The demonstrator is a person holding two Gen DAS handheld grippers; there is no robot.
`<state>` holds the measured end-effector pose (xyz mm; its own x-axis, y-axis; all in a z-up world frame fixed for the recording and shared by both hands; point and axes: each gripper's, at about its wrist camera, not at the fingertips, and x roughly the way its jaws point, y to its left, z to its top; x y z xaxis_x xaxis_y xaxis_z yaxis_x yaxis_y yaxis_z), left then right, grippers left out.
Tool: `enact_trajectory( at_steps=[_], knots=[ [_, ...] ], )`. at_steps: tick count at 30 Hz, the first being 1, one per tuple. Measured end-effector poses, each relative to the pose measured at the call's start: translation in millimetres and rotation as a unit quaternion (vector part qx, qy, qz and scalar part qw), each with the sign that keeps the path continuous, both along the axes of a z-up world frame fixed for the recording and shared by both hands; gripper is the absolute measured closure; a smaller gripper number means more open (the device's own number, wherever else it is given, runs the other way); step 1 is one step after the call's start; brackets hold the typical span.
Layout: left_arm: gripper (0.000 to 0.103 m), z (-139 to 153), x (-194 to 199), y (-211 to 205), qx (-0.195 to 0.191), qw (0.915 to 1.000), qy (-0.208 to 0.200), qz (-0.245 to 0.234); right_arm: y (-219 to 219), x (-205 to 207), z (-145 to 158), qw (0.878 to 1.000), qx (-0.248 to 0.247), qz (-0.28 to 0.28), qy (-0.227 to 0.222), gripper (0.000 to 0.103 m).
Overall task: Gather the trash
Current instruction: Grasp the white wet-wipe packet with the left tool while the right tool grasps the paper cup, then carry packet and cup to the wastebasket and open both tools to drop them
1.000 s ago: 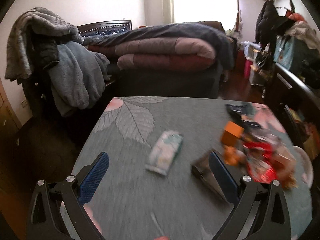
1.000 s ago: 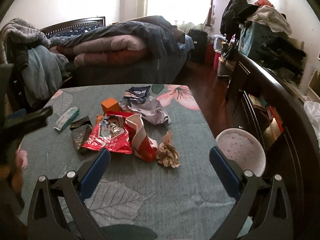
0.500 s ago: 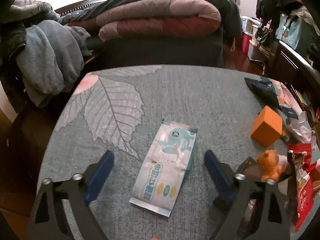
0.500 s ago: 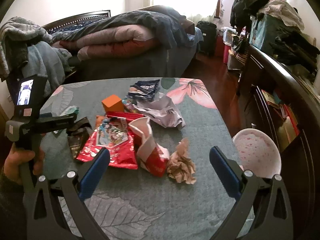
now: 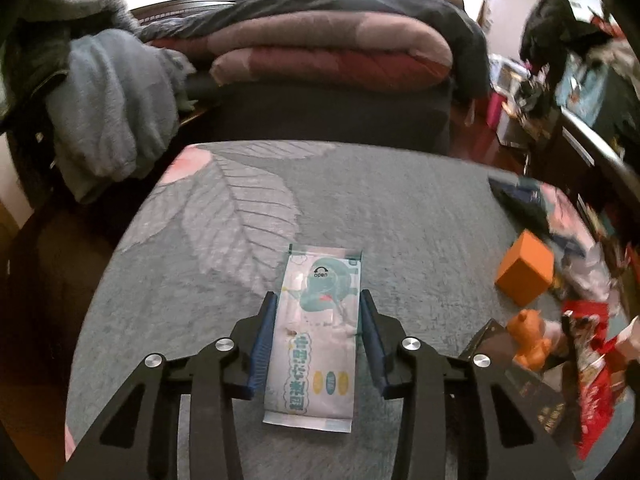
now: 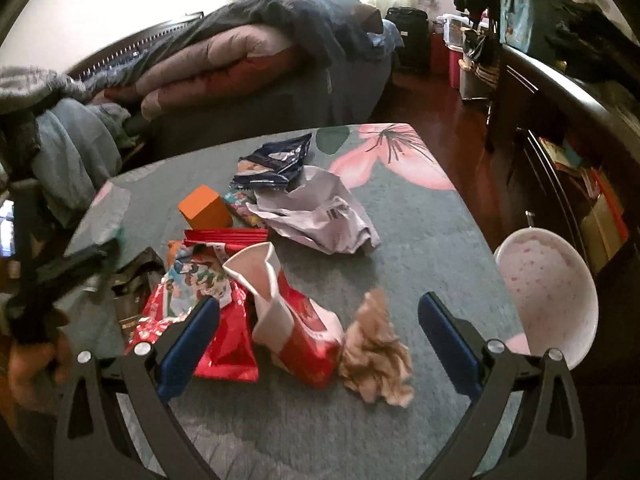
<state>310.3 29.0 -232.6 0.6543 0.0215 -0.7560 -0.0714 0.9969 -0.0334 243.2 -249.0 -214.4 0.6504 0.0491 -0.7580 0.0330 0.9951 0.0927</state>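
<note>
My left gripper (image 5: 318,300) is shut on a white and teal wet-wipe packet (image 5: 318,332) that lies flat on the grey leaf-patterned table (image 5: 240,208); both blue pads press its long edges. My right gripper (image 6: 318,316) is open and empty, just above a crushed red and white paper cup (image 6: 292,320) and a crumpled brown napkin (image 6: 376,356). A red snack wrapper (image 6: 192,304), a crumpled white bag (image 6: 320,212) and a dark blue foil wrapper (image 6: 276,160) lie beyond it.
An orange block (image 5: 526,266) and a small orange bear figure (image 5: 532,340) sit right of the packet, beside a dark wrapper (image 5: 516,384). A pink-speckled white bin (image 6: 548,292) stands off the table's right edge. A bed with piled blankets (image 5: 332,52) lies behind the table.
My left gripper moved forward over the wet-wipe packet and closed on its sides. My right gripper moved closer to the red cup and brown napkin and stayed open.
</note>
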Motion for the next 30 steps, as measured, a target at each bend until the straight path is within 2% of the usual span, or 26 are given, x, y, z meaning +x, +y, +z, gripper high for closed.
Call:
enact_trajectory(
  at_steps=[2, 4, 5, 7, 8, 9, 11, 15, 17, 18, 19, 22, 27, 30],
  knots=[
    [0.062, 9.4, -7.9, 5.7, -0.004, 0.9999, -0.01, 0.01, 7.3, 3.7, -2.1, 1.0, -0.014, 0.004, 0.002, 0.028],
    [0.062, 16.7, -16.4, 7.9, -0.011, 0.9997, -0.019, 0.009, 17.2, 7.7, -4.0, 0.999, -0.031, 0.015, 0.004, 0.031],
    [0.062, 18.7, -19.6, 8.2, -0.012, 0.9997, -0.021, 0.009, 22.4, 9.5, -5.0, 0.999, -0.04, 0.018, 0.002, 0.037],
    [0.062, 22.0, -26.2, 7.7, -0.014, 0.9996, -0.025, 0.004, 30.8, 11.6, -7.5, 0.998, -0.059, 0.024, 0.001, 0.052],
    [0.062, 23.9, -28.9, 7.3, -0.016, 0.9995, -0.027, 0.002, 33.0, 11.3, -7.9, 0.998, -0.059, 0.029, -0.002, 0.071],
    [0.061, 25.5, -31.2, 7.3, -0.018, 0.9994, -0.028, 0.0, 35.3, 10.7, -7.9, 0.998, -0.055, 0.036, -0.004, 0.078],
    [0.061, 29.4, -36.3, 7.8, -0.024, 0.9992, -0.033, -0.004, 37.8, 8.8, -6.0, 0.998, -0.051, 0.041, -0.003, 0.078],
    [0.061, 39.0, -47.4, 8.0, -0.03, 0.9985, -0.045, -0.006, 33.9, -8.2, 14.8, 0.997, -0.009, 0.056, -0.045, 0.078],
    [0.061, 46.8, -53.9, 7.7, -0.031, 0.9982, -0.051, -0.006, 18.2, -17.2, 26.9, 0.995, 0.045, 0.06, -0.059, 0.078],
    [0.061, 52.4, -58.4, 7.5, -0.034, 0.9978, -0.057, -0.007, 5.4, -21.9, 32.9, 0.992, 0.088, 0.064, -0.065, 0.078],
    [0.061, 55.9, -62.2, 6.8, -0.037, 0.9974, -0.062, -0.009, -9.1, -26.9, 37.4, 0.986, 0.135, 0.069, -0.068, 0.078],
    [0.061, 70.0, -76.1, 0.8, -0.046, 0.9957, -0.079, -0.018, -42.2, -41.1, 47.4, 0.972, 0.209, 0.072, -0.075, 0.078],
    [0.06, 87.0, -94.8, -25.9, -0.069, 0.9908, -0.101, -0.058, -71.9, -66.3, 59.6, 0.969, 0.223, 0.066, -0.086, 0.078],
    [0.06, 93.3, -101.3, -53.5, -0.087, 0.9855, -0.104, -0.101, -82.8, -82.4, 62.5, 0.972, 0.211, 0.05, -0.09, 0.078]
  ],
)
